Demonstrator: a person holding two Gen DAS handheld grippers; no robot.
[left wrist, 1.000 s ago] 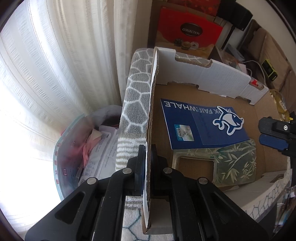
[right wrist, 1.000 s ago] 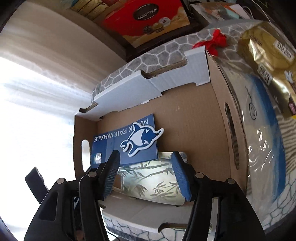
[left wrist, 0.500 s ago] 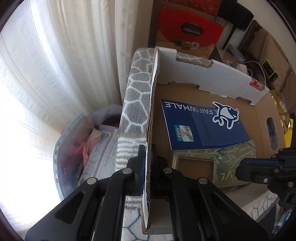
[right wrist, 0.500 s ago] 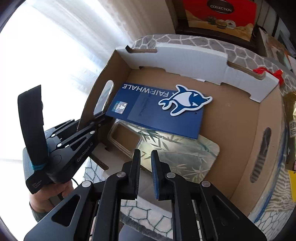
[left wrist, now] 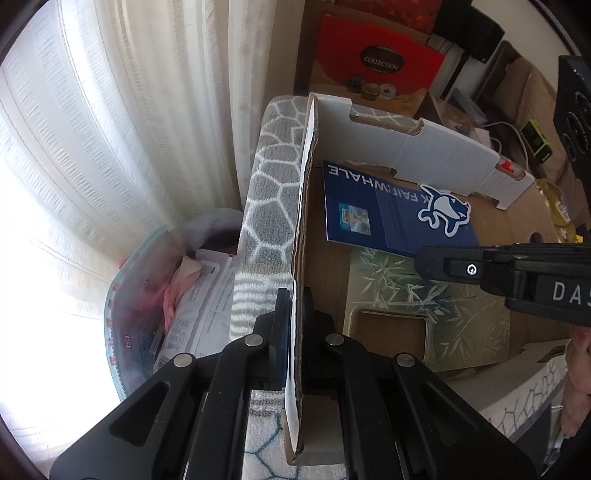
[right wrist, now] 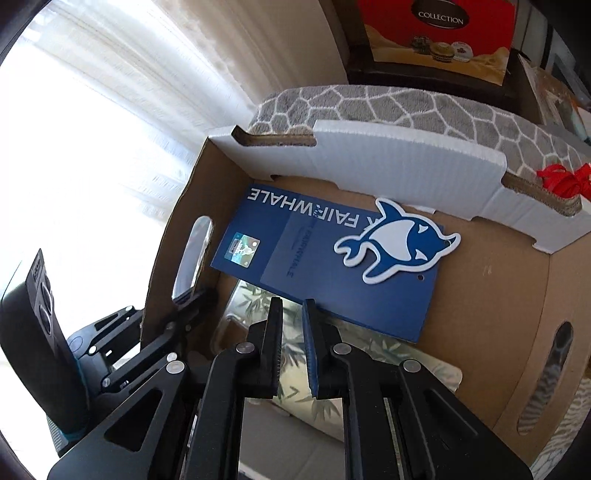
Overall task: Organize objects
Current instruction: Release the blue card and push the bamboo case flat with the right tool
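An open cardboard box (left wrist: 513, 229) (right wrist: 491, 280) stands on a grey patterned cushion. Inside lie a blue FAIRWHALE card (left wrist: 384, 210) (right wrist: 325, 266) with a whale cut-out (right wrist: 395, 245) and, under it, a bamboo-print tray (left wrist: 424, 302) (right wrist: 373, 373). My left gripper (left wrist: 294, 314) is shut on the box's left wall (left wrist: 303, 206); it also shows in the right wrist view (right wrist: 184, 299). My right gripper (right wrist: 291, 314) is shut and empty inside the box, just above the tray near the card's front edge; it also shows in the left wrist view (left wrist: 419, 264).
A red COLLECTION chocolate box (left wrist: 380, 66) (right wrist: 439, 26) leans behind the cushion (left wrist: 273, 177) (right wrist: 388, 107). A clear bag of papers and pink items (left wrist: 173, 295) lies left of the box, by white curtains (left wrist: 110, 110). A red ribbon (right wrist: 565, 177) lies at the box's far right corner.
My right gripper went from open to shut and has moved forward and down into the box, toward the card's edge. My left gripper has kept its hold on the box wall.
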